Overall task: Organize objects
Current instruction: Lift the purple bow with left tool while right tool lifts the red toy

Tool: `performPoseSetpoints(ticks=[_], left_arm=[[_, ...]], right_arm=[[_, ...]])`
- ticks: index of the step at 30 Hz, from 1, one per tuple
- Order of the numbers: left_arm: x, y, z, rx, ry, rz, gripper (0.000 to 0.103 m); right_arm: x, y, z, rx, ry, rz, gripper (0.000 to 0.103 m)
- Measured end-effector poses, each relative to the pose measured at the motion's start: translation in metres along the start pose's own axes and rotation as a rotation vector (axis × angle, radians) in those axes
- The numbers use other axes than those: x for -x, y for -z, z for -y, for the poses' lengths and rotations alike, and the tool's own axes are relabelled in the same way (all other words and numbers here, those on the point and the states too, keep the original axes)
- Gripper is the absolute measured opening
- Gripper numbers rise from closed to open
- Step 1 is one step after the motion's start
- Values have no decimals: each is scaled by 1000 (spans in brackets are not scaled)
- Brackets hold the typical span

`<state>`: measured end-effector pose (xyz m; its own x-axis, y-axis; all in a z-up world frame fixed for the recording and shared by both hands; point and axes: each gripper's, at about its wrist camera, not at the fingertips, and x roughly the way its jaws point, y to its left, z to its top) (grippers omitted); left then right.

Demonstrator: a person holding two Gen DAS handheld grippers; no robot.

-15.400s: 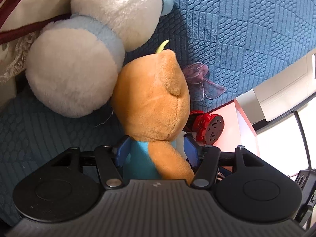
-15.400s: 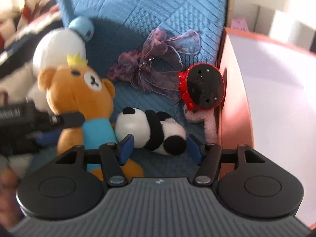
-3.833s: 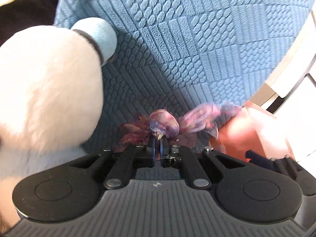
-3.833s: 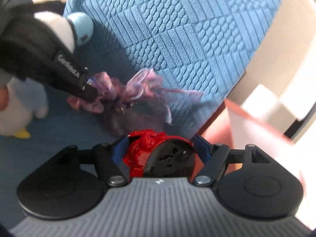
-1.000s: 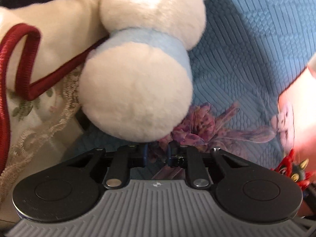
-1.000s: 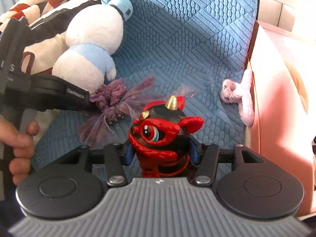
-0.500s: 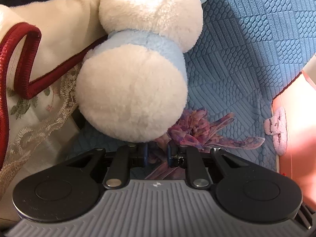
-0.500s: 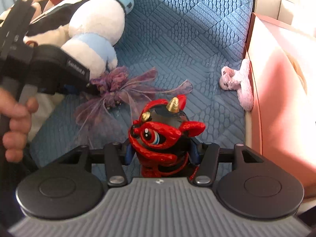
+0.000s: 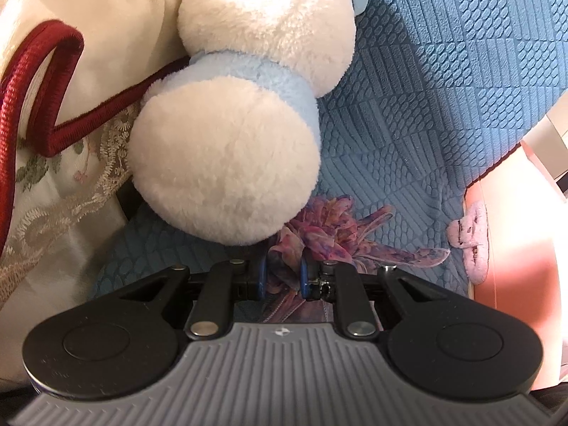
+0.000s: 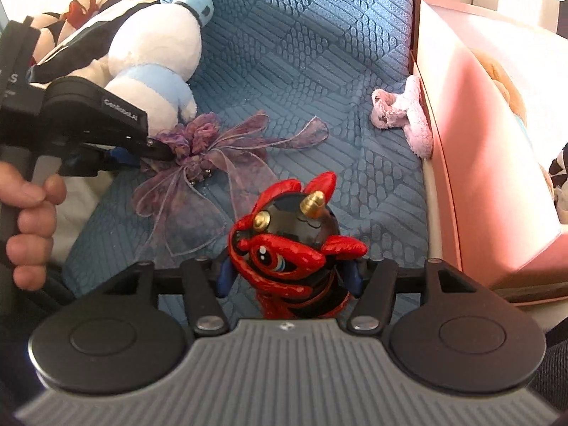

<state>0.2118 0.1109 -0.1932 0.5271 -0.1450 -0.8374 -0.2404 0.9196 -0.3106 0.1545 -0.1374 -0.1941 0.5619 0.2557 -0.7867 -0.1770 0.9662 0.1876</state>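
Right claw (image 10: 288, 278) grips the red-and-black horned figurine (image 10: 294, 245) between narrow-set blue pads, held above the blue quilted cushion (image 10: 319, 71). Left claw (image 9: 282, 277) is nearly closed around the purple ribbon bow (image 9: 326, 234), which lies on the cushion just beside the white-and-blue plush (image 9: 241, 113). The pink box (image 10: 472, 149) at right contains an orange plush (image 10: 504, 81), partly hidden. A small pink plush (image 10: 404, 113) lies against the box's wall.

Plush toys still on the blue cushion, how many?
2. White-and-blue plush at the cushion's back left, touching the purple ribbon bow; small pink plush against the pink box. Others lie partly hidden inside that box.
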Motion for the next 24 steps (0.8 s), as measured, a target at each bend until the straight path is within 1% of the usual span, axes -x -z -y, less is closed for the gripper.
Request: performPoseSetpoints(ticks=[1, 5, 9, 12, 13, 14, 17, 22, 24], left_arm=[[1, 1, 0, 5, 6, -2, 21], [-1, 0, 3, 15, 23, 2, 21], [8, 2, 1, 35, 71, 21, 21], [12, 4, 0, 47, 79, 23, 21], [10, 5, 1, 55, 88, 21, 21], [12, 6, 0, 61, 103, 17, 21], [18, 9, -2, 71, 132, 17, 21], [30, 10, -1, 86, 158, -9, 21], [37, 9, 2, 90, 170, -5, 21]], right_arm=[[1, 1, 0, -6, -4, 3, 68], [0, 3, -3, -3, -10, 7, 68], [-2, 4, -4, -5, -5, -33, 67], [0, 4, -8, 15, 5, -45, 65], [1, 3, -10, 27, 9, -44, 61], [3, 3, -11, 33, 11, -44, 61], [9, -2, -10, 25, -6, -58, 61], [25, -14, -8, 24, -37, -57, 61], [33, -21, -10, 42, -50, -50, 61]])
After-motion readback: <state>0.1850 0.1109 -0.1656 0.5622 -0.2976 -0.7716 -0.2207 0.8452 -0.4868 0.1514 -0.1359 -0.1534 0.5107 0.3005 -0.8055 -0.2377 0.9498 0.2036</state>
